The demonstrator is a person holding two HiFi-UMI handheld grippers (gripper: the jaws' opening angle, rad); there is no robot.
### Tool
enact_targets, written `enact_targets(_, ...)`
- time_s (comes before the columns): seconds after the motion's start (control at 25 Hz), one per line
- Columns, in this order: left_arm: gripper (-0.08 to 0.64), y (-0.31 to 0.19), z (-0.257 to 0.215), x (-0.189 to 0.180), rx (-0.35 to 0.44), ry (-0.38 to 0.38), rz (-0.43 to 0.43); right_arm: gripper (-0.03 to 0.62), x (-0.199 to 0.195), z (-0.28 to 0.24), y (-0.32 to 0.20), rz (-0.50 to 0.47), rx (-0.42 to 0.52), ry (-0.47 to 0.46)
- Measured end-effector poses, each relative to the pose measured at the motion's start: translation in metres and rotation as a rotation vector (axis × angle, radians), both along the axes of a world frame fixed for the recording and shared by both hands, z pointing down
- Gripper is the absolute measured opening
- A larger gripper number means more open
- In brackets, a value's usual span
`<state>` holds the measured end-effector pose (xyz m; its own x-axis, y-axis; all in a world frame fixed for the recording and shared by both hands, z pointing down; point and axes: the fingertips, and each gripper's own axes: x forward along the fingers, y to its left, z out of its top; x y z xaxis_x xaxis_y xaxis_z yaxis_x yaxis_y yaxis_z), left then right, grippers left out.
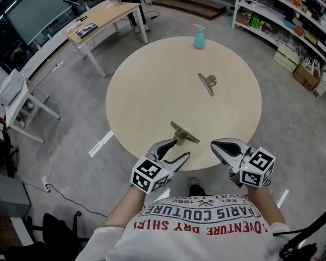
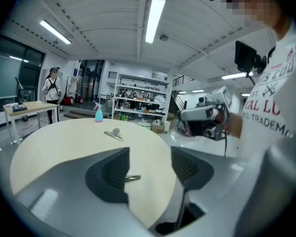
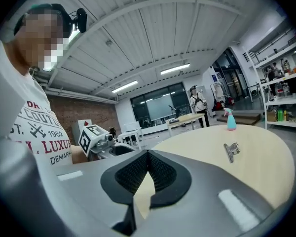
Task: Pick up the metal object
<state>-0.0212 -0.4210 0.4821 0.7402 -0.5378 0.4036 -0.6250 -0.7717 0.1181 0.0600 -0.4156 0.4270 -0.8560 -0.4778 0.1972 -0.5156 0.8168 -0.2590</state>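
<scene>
Right under the camera is the person's white printed shirt (image 1: 206,224), and just beyond it both grippers hang at the near rim of the round pale wooden table (image 1: 152,91).

Over to the left gripper (image 1: 182,148): its jaws stand wide apart with nothing clamped. The near metal clip (image 1: 185,133) lies flat on the table just ahead of the jaw tips, close to the near edge. In the left gripper view, the left gripper (image 2: 150,164) shows bare tabletop in the gap. One end of the near metal clip (image 2: 132,178) pokes out from behind the left-hand jaw pad. Whether that jaw touches the clip cannot be told.

Now the right gripper (image 1: 213,144): it sits beside the left one, a little apart, over the table edge. The right gripper view shows the right gripper (image 3: 148,157) with its jaw tips pressed together and nothing held.

Further out, a far metal clip (image 1: 207,83) rests past the table's middle, well apart from both grippers. It also appears in the left gripper view (image 2: 113,134) and the right gripper view (image 3: 231,150). At the far rim stands a blue spray bottle (image 1: 199,37), upright, also seen at (image 2: 98,112) and (image 3: 231,119). Beyond the table, a wooden desk (image 1: 100,18) stands at upper left and white shelves (image 1: 293,15) at upper right.
</scene>
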Motion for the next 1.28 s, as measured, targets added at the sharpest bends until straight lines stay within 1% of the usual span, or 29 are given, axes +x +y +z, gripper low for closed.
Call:
enact_targets(0.04,0.276,-0.008,0.014,0.001,-0.008,-0.029,-0.005,0.002,0.003,0.004,-0.005,0.004,-0.012,0.001)
enact_targets(0.08,0.313,-0.017,0.029,0.001,-0.017,-0.062,-0.008,0.002,0.006,0.008,-0.011,0.011,-0.023,0.005)
enact_targets(0.12,0.33,-0.027,0.044,0.0,-0.024,-0.093,-0.015,0.002,0.008,0.014,-0.017,0.018,-0.03,0.013)
enact_targets(0.2,0.344,-0.049,0.071,-0.005,-0.043,-0.141,-0.039,0.002,0.009,0.026,-0.029,0.024,-0.044,0.034)
enact_targets(0.28,0.365,-0.071,0.103,-0.01,-0.082,-0.188,-0.062,0.002,0.009,0.037,-0.04,0.02,-0.067,0.049)
enact_targets(0.4,0.372,-0.086,0.143,-0.009,-0.138,-0.262,-0.056,0.002,0.012,0.048,-0.048,0.023,-0.103,0.056)
enact_targets(0.48,0.373,-0.088,0.16,-0.005,-0.165,-0.29,-0.048,0.002,0.015,0.053,-0.049,0.025,-0.118,0.059)
enact_targets(0.6,0.372,-0.093,0.178,-0.002,-0.198,-0.296,-0.061,0.002,0.018,0.059,-0.05,0.034,-0.131,0.06)
enact_targets(0.68,0.37,-0.096,0.189,-0.005,-0.217,-0.32,-0.084,0.002,0.018,0.061,-0.049,0.039,-0.142,0.06)
enact_targets(0.72,0.313,-0.097,0.192,-0.007,-0.223,-0.332,-0.1,0.002,0.018,0.062,-0.047,0.038,-0.151,0.064)
enact_targets(0.76,0.288,-0.097,0.193,-0.008,-0.226,-0.339,-0.111,0.002,0.017,0.065,-0.044,0.034,-0.16,0.067)
enact_targets(0.96,0.284,-0.098,0.194,-0.009,-0.218,-0.346,-0.127,0.002,0.012,0.073,-0.037,0.023,-0.178,0.066)
enact_targets(1.04,0.283,-0.098,0.195,-0.01,-0.213,-0.336,-0.134,0.002,0.012,0.073,-0.036,0.022,-0.174,0.068)
enact_targets(1.12,0.282,-0.095,0.192,-0.01,-0.219,-0.309,-0.137,0.002,0.014,0.072,-0.035,0.026,-0.17,0.068)
enact_targets(1.2,0.282,-0.09,0.18,-0.01,-0.221,-0.275,-0.132,0.002,0.015,0.07,-0.034,0.029,-0.167,0.063)
enact_targets(1.28,0.282,-0.083,0.157,-0.012,-0.194,-0.241,-0.132,0.002,0.013,0.066,-0.032,0.03,-0.164,0.056)
